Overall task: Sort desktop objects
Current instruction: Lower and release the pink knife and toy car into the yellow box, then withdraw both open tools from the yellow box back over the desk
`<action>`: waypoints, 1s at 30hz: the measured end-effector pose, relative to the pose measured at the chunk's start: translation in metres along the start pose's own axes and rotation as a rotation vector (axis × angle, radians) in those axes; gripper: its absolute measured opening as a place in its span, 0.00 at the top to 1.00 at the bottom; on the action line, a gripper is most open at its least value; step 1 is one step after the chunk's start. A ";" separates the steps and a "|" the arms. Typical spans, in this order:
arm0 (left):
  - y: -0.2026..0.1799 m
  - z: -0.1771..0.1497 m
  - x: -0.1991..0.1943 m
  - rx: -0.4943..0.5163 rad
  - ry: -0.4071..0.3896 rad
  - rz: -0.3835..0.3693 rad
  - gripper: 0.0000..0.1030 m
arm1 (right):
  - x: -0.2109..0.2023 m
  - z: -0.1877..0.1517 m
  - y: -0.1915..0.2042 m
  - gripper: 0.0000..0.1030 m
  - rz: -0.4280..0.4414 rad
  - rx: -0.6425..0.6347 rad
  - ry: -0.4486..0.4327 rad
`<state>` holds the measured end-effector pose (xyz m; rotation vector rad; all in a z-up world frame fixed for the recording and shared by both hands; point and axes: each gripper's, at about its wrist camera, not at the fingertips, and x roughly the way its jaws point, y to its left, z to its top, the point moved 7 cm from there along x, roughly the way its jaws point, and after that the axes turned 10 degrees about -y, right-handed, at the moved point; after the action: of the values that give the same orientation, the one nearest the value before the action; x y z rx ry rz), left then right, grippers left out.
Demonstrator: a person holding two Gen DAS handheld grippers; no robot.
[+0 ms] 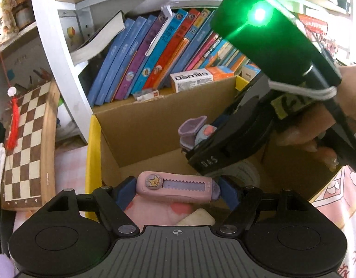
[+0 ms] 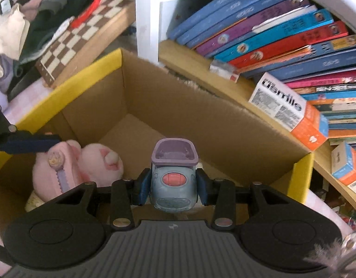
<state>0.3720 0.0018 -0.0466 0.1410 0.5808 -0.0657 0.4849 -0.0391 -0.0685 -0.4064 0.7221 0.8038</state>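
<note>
A: Biggest first? Open cardboard box, yellow rim, sitting against the bookshelf at the tabletop's back edge.

B: Inside it?

A: Pink plush toy on the floor, left end.

B: Left gripper?

A: Jaws clenched on a pink utility knife, held crosswise over the box's near rim.

B: Right gripper?

A: Jaws grasping a blue-and-purple toy, held above the box interior, right of the plush.

Both wrist views look closely down into the cardboard box; bookshelf behind.
</note>
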 end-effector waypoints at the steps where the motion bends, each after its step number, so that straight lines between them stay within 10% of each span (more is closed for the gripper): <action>1: 0.000 -0.001 0.001 -0.004 0.003 -0.001 0.24 | 0.002 0.000 0.000 0.63 0.001 0.001 0.006; 16: 0.000 0.017 -0.028 0.000 -0.087 0.065 0.13 | -0.047 0.016 -0.003 0.26 0.024 0.111 -0.118; 30: 0.003 0.025 -0.116 -0.093 -0.231 0.062 0.09 | -0.162 0.000 0.009 0.21 -0.036 0.165 -0.292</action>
<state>0.2890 0.0039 0.0386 0.0593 0.3482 0.0056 0.4010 -0.1153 0.0469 -0.1481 0.5021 0.7448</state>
